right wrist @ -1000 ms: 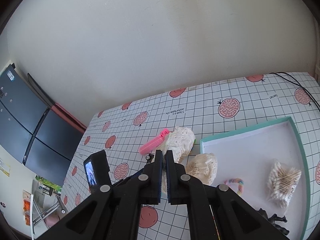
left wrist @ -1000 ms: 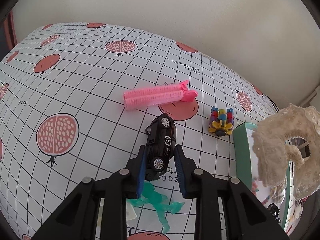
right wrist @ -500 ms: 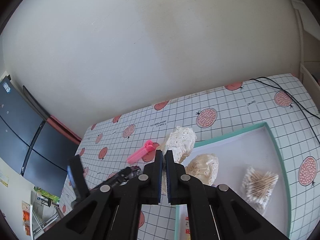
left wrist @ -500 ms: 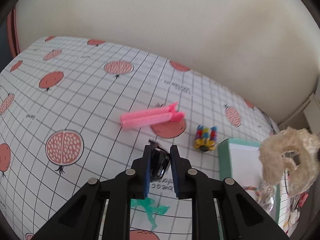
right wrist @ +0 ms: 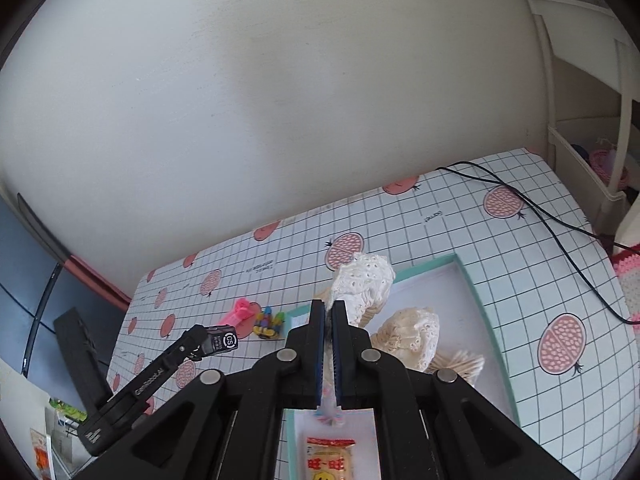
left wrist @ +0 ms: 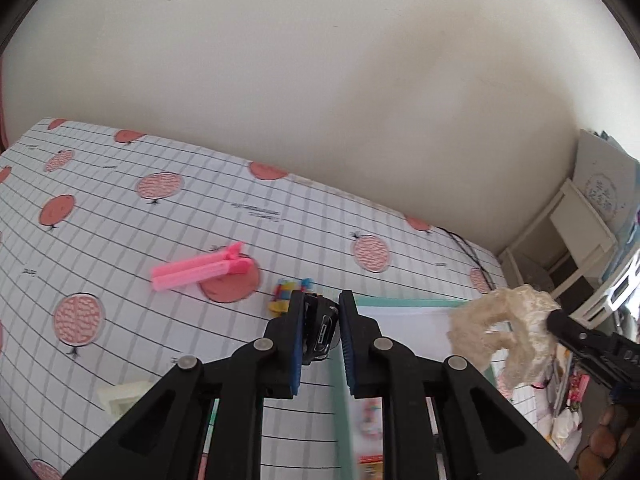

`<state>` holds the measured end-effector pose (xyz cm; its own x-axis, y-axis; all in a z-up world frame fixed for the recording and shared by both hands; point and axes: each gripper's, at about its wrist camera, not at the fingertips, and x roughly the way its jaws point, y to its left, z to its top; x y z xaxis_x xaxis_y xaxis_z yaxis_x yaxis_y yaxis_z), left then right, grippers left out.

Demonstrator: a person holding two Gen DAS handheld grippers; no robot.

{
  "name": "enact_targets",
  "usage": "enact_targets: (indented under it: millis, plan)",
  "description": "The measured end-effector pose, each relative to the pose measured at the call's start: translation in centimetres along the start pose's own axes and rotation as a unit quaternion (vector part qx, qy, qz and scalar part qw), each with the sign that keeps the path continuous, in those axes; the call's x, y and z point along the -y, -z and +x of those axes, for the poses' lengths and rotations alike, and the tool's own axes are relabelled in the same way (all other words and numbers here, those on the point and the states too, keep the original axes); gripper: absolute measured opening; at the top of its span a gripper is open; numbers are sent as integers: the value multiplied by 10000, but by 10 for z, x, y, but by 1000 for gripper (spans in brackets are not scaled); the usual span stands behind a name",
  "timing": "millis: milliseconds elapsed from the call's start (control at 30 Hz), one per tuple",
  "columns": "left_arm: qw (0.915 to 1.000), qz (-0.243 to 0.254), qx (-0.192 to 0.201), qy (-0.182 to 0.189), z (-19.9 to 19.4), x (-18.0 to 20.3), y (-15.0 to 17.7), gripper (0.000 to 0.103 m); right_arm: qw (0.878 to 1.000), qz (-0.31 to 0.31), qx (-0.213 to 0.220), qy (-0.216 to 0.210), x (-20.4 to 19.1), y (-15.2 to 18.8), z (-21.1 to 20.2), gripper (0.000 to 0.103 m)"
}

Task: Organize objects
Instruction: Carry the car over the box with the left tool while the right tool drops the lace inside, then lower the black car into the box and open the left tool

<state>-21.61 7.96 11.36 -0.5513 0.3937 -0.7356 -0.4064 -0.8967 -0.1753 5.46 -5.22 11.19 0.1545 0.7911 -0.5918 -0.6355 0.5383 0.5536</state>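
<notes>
My left gripper (left wrist: 322, 316) is shut on a small black toy car (left wrist: 320, 330), held in the air just left of the teal-rimmed white tray (left wrist: 400, 302). The right wrist view shows the same car (right wrist: 222, 342) at the tips of that gripper, above the tablecloth. My right gripper (right wrist: 329, 307) is shut on a cream lace scrunchie (right wrist: 364, 284), which hangs over the tray's (right wrist: 472, 292) far left part. That scrunchie (left wrist: 504, 336) also hangs at the right of the left wrist view.
On the pomegranate tablecloth lie a pink clip (left wrist: 200, 270) and a small multicoloured toy (left wrist: 284, 294). In the tray are a second cream scrunchie (right wrist: 412, 336), cotton swabs (right wrist: 460, 362) and a snack packet (right wrist: 330, 458). A black cable (right wrist: 540, 216) crosses the far right.
My left gripper closed on the black car, lifted it off the cloth and carried it right towards the tray. My right gripper moved across the tray with the scrunchie.
</notes>
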Motion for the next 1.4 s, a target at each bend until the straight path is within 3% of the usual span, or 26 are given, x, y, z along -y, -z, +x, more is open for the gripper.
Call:
enact_targets:
  millis: [267, 533, 733, 1100, 1200, 1400]
  plan:
    - [9990, 301, -144, 286, 25, 42, 21, 17, 9998, 37, -148, 125, 14, 7, 17, 4]
    - [9983, 251, -310, 436, 49, 47, 38, 17, 9988, -57, -399, 264, 17, 19, 41, 4]
    - [9975, 225, -584, 322, 69, 42, 50, 17, 9966, -29, -757, 331, 22, 32, 65, 4]
    - [9971, 420, -579, 267, 64, 50, 54, 18, 9900, -78, -1315, 509, 29, 54, 95, 4]
    - [9963, 434, -694, 275, 67, 52, 52, 18, 9849, -294, -1653, 418, 30, 59, 101, 4]
    - [9930, 576, -1008, 219, 69, 56, 51, 21, 9816, -243, -1845, 431, 33, 63, 106, 6]
